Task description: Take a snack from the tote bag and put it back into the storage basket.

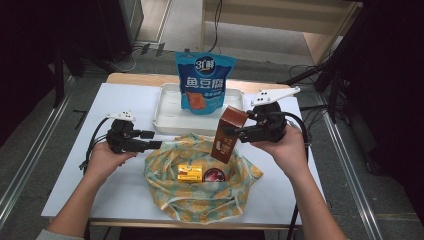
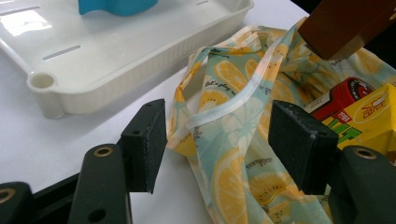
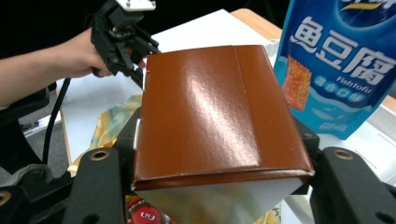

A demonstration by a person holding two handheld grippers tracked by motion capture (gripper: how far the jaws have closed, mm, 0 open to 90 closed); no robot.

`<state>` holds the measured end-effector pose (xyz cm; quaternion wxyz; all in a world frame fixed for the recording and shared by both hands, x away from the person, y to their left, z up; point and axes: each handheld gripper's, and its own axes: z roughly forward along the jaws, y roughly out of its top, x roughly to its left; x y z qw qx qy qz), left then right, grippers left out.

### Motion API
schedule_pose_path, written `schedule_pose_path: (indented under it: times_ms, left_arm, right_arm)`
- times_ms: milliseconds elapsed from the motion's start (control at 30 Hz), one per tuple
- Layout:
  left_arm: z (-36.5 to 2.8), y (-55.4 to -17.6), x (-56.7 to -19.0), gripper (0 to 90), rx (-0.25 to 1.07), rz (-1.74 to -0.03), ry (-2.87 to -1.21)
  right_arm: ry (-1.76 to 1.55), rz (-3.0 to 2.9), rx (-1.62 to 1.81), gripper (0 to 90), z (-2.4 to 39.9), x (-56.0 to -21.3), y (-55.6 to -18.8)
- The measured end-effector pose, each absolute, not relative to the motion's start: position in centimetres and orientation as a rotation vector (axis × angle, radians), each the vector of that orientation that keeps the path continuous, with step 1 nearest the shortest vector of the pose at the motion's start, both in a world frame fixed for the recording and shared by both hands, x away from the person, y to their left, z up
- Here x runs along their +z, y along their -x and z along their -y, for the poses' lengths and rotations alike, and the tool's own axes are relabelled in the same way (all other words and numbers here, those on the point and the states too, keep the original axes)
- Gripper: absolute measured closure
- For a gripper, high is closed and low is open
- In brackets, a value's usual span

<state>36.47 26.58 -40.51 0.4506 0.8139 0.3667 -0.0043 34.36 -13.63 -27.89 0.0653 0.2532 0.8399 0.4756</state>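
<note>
Lemon-print fabric, the bag (image 1: 200, 177), lies open at the near edge of the white worktop (image 1: 125, 100), with a yellow box (image 1: 190, 173) and a red-lidded item (image 1: 215, 175) inside. The left claw (image 1: 156, 145) stands open astride the bag's rim, its pads clear of the cloth. The right claw (image 1: 235, 132) grips the brown carton (image 1: 229, 135) above the bag; it should be lifted straight so the cloth does not snag. Beyond, the white tray (image 1: 167, 112) holds a blue snack pouch (image 1: 204, 82).
</note>
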Motion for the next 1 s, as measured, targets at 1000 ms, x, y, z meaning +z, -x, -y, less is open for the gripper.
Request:
schedule_pose_path:
  times_ms: [1000]
  left_arm:
    - [-27.2,-36.3,-40.7,37.6,-0.009,-0.909,-2.004]
  right_arm:
    - [-0.826,-2.484,1.361,42.7,12.8,-26.5,-41.0]
